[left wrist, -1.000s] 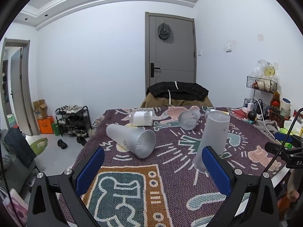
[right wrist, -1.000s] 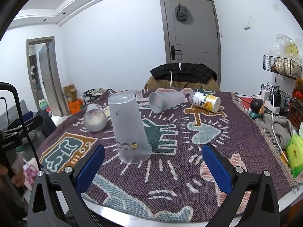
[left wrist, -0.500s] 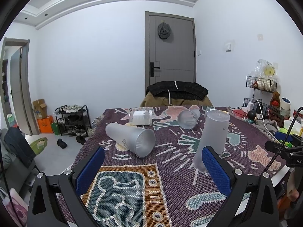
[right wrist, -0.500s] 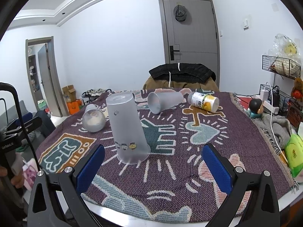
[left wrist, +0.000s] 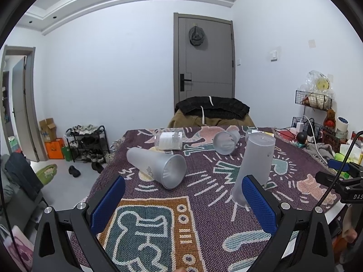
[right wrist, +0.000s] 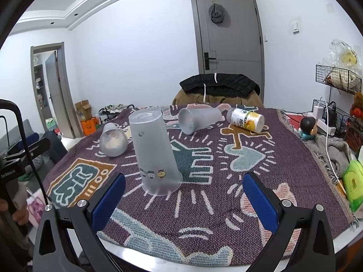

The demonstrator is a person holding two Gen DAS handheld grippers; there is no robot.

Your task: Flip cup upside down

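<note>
A tall frosted cup (right wrist: pixel 154 154) stands upside down on the patterned cloth (right wrist: pixel 226 181), mouth down; it also shows in the left wrist view (left wrist: pixel 255 165). A second frosted cup (left wrist: pixel 158 166) lies on its side ahead of my left gripper (left wrist: pixel 182 200), and shows in the right wrist view (right wrist: pixel 113 140). A third frosted cup (right wrist: pixel 197 119) lies on its side farther back. My right gripper (right wrist: pixel 183 196) is open and empty, just right of the upside-down cup. My left gripper is open and empty.
A yellow-labelled can (right wrist: pixel 247 120) lies on its side at the back right. A clear plastic container (left wrist: pixel 170 140) lies at the back left. Clutter, a grey cloth (right wrist: pixel 329 149) and a green packet (right wrist: pixel 354 181) line the right edge. A chair with dark clothes (right wrist: pixel 217 88) stands behind the table.
Both grippers have shifted slightly; the upside-down cup sits a little lower and nearer in the right wrist view. Nothing was taken hold of or let go.
</note>
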